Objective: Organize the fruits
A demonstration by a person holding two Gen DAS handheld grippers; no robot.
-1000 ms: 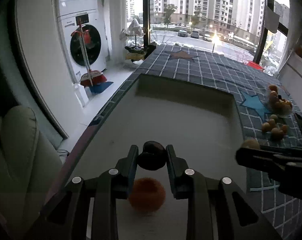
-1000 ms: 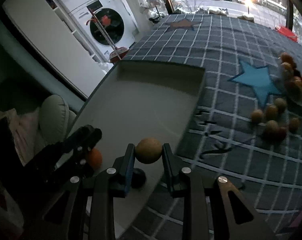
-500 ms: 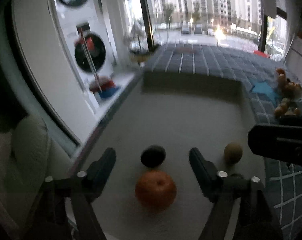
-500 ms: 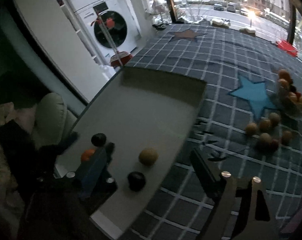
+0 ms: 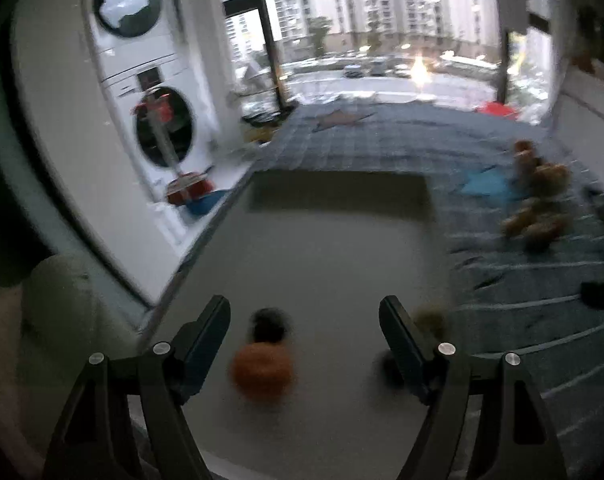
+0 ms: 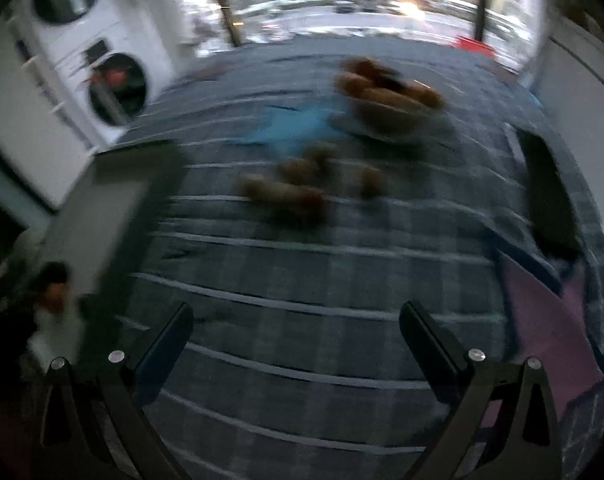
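The left wrist camera looked down along its fingers over the grey tray, facing the far window. The right wrist camera tilted steeply onto the checked cloth. Both views shared the loose fruit and the washing machine.

In the left wrist view a tray fills the centre. Low in it lie an orange with a dark fruit just behind it. Loose fruits lie on the checked cloth at right, a washing machine at upper left.
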